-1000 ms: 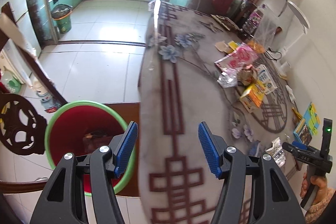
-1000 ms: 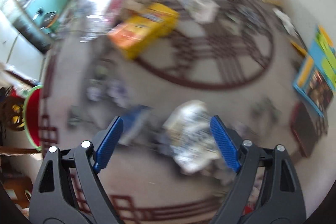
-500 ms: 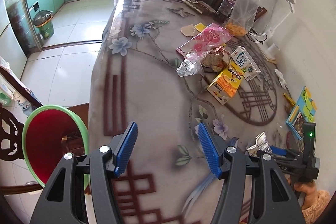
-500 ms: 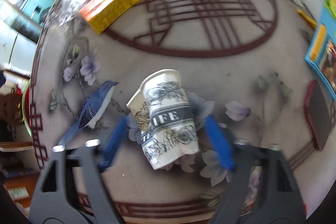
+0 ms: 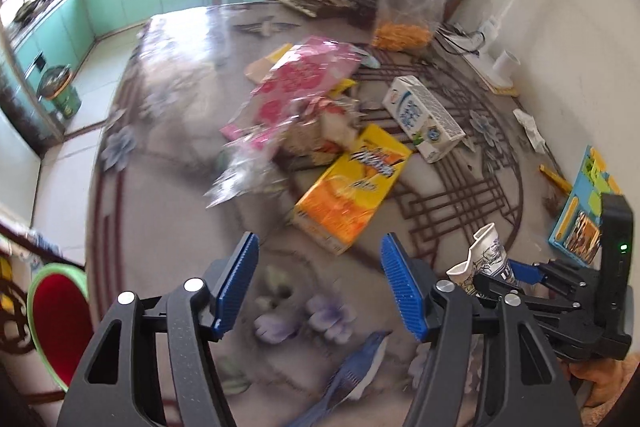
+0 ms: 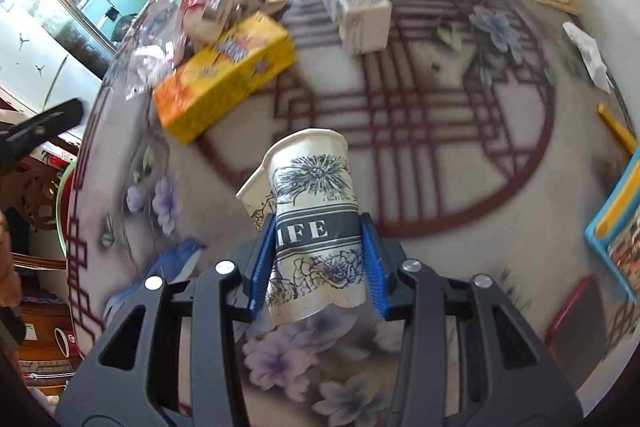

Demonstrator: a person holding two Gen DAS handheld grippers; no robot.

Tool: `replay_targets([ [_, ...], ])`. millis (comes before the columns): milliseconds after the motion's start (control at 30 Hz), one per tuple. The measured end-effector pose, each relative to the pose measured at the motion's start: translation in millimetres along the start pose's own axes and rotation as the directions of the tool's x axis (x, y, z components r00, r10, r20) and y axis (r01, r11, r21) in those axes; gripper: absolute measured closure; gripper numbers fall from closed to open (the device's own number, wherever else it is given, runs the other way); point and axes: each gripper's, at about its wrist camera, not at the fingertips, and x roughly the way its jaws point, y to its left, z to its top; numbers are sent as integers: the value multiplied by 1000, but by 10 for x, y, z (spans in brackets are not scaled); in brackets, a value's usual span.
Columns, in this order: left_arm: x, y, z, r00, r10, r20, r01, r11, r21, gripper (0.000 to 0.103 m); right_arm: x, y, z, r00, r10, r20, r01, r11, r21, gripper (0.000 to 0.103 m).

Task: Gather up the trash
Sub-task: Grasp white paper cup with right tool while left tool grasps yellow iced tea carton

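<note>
The left gripper [image 5: 316, 289] had just widened, empty. The right gripper [image 6: 318, 263] had just closed, pinching the crumpled floral paper cup [image 6: 312, 223] near the yellow box [image 6: 224, 75]; bare tablecloth [image 6: 460, 187] lay rightward.

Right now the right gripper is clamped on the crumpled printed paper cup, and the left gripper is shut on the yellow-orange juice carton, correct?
Not quite. The right gripper is clamped on the crumpled printed paper cup, its jaws having just been closing. But the left gripper is open with nothing between its jaws; the yellow-orange juice carton lies on the patterned tablecloth ahead of it, as the left wrist view shows.
</note>
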Motion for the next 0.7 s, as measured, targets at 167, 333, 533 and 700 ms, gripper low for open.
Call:
replay_targets([
  [167, 380, -315, 239, 998, 23, -53, -18, 996, 87, 38, 31, -120, 164, 999, 35, -9, -36, 999, -25, 63],
  [333, 680, -439, 372, 990, 107, -89, -90, 979, 181, 34, 98, -199, 256, 997, 70, -14, -70, 997, -26, 63],
  [533, 929, -517, 462, 980, 145, -133, -105, 957, 269, 31, 152, -274, 325, 995, 100, -10, -100, 995, -17, 63],
  [700, 1140, -575, 522, 974, 158, -164, -102, 947, 305, 29, 181, -346, 379, 995, 102, -14, -102, 995, -2, 63],
])
